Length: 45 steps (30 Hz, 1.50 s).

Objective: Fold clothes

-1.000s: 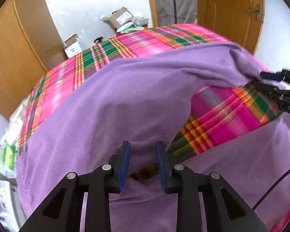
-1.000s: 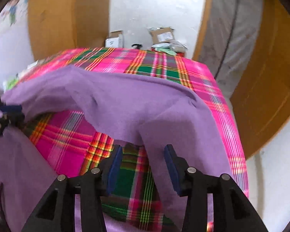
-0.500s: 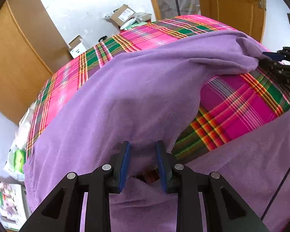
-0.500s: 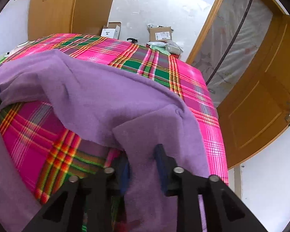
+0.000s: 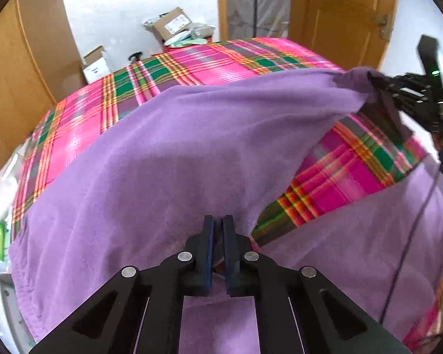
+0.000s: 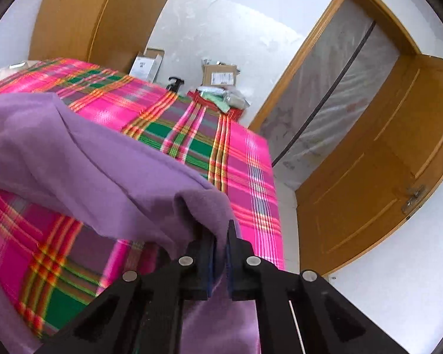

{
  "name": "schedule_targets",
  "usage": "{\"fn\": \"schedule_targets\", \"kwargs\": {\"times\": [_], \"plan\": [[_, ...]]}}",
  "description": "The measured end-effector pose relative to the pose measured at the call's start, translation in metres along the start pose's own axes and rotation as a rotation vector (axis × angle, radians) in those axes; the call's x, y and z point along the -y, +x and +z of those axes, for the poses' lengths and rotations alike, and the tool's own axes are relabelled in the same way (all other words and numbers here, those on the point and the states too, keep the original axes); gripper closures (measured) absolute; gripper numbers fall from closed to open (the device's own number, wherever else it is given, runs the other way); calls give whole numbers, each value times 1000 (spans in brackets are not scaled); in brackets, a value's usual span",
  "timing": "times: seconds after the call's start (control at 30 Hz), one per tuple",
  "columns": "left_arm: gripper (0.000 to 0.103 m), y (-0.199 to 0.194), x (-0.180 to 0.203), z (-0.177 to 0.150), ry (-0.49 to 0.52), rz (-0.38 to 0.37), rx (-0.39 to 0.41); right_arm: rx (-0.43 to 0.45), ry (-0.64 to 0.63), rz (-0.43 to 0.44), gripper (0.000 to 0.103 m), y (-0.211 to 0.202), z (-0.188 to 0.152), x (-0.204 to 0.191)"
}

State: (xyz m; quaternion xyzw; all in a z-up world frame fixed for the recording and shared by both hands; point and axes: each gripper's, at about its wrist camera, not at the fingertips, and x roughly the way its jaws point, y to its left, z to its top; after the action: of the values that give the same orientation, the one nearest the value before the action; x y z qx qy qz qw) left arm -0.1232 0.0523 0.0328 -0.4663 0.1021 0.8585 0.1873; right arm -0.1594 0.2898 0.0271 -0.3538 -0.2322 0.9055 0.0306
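A large purple fleece garment [image 5: 168,159] lies over a bed with a pink and green plaid cover [image 5: 82,118]. My left gripper [image 5: 218,230] is shut on the garment's near edge, lifting it off the bed. In the left wrist view the right gripper [image 5: 381,87] holds the far corner of the same edge, raised at the right. Seen from the right wrist, the right gripper [image 6: 220,240] is shut on a bunched fold of the purple garment [image 6: 88,159]. The cloth hangs in an arch between the two grippers, with plaid cover [image 6: 44,253] showing beneath.
Cardboard boxes [image 5: 174,25] and clutter sit on the floor past the bed's far end. Wooden wardrobe panels [image 5: 17,67] stand at the left, and a wooden door [image 6: 384,159] at the right. A black cable [image 5: 410,236] crosses the cloth.
Both grippers have shut on the purple garment's edge and risen, lifting it off the bed. The left was open until half a second ago; the right closed a little sooner.
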Motion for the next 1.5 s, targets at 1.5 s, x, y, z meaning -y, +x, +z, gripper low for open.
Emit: {"fn": "schedule_targets", "kwargs": {"times": [1.5], "plan": [[96,0,-16,1,-94,50,-3,-81,162,-149,96,7,-33,58]]}}
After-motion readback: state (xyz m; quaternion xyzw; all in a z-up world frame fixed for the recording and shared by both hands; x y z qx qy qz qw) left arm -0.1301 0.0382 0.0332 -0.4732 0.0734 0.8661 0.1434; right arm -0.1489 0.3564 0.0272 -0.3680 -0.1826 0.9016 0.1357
